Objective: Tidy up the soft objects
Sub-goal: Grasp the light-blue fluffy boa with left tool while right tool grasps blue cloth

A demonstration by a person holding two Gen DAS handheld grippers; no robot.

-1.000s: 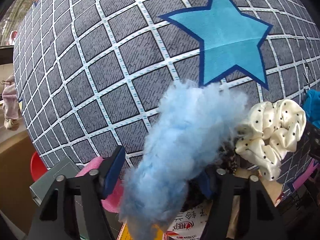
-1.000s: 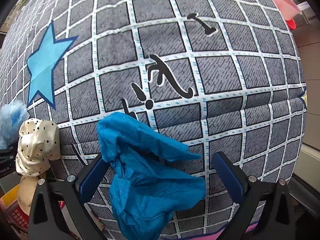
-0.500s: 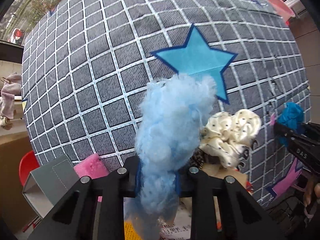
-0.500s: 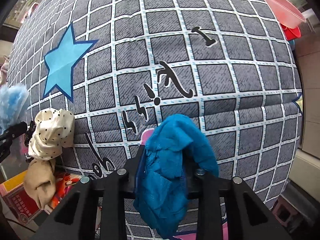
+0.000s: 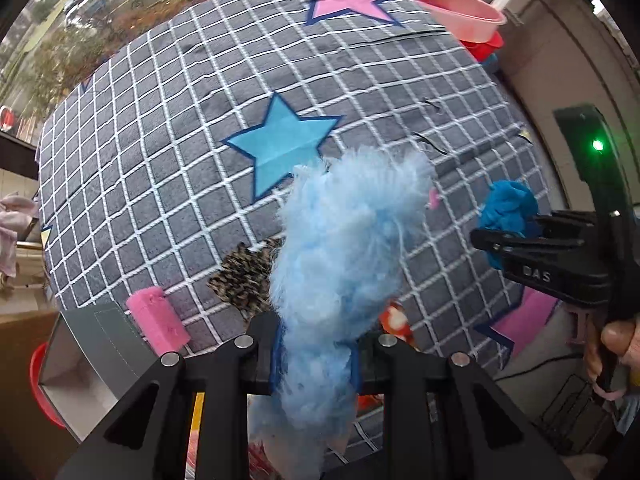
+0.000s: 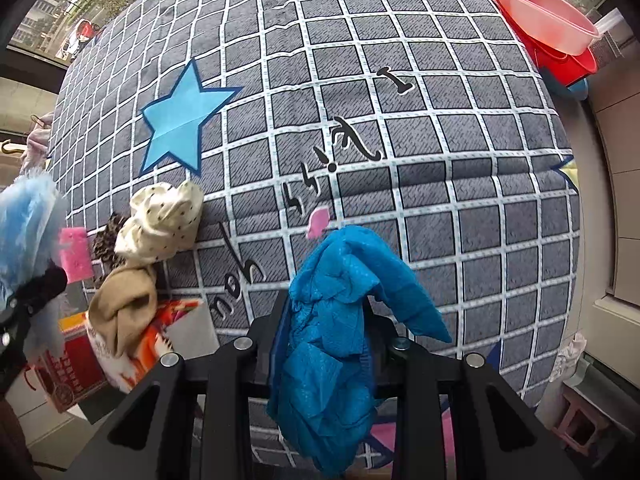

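Observation:
My left gripper (image 5: 316, 354) is shut on a fluffy light-blue tuft (image 5: 348, 240) and holds it up above the grey checked bedspread (image 5: 160, 160). My right gripper (image 6: 324, 344) is shut on a crumpled teal cloth (image 6: 340, 328), also lifted; it shows in the left wrist view (image 5: 508, 208) too. On the bedspread's near left lie a cream polka-dot scrunchie (image 6: 164, 224), a tan scrunchie (image 6: 124, 300), a leopard-print piece (image 5: 244, 276) and a pink sponge block (image 5: 158, 320).
A grey open box (image 5: 84, 344) stands at the bed's near left corner. A red printed box (image 6: 72, 372) sits below the scrunchies. Pink and red basins (image 6: 548, 36) stand past the far right corner. A small pink scrap (image 6: 319, 220) lies mid-bed.
Both grippers closed from open on their items, the left on the blue tuft, the right on the teal cloth, then rose and pulled back from the bedspread.

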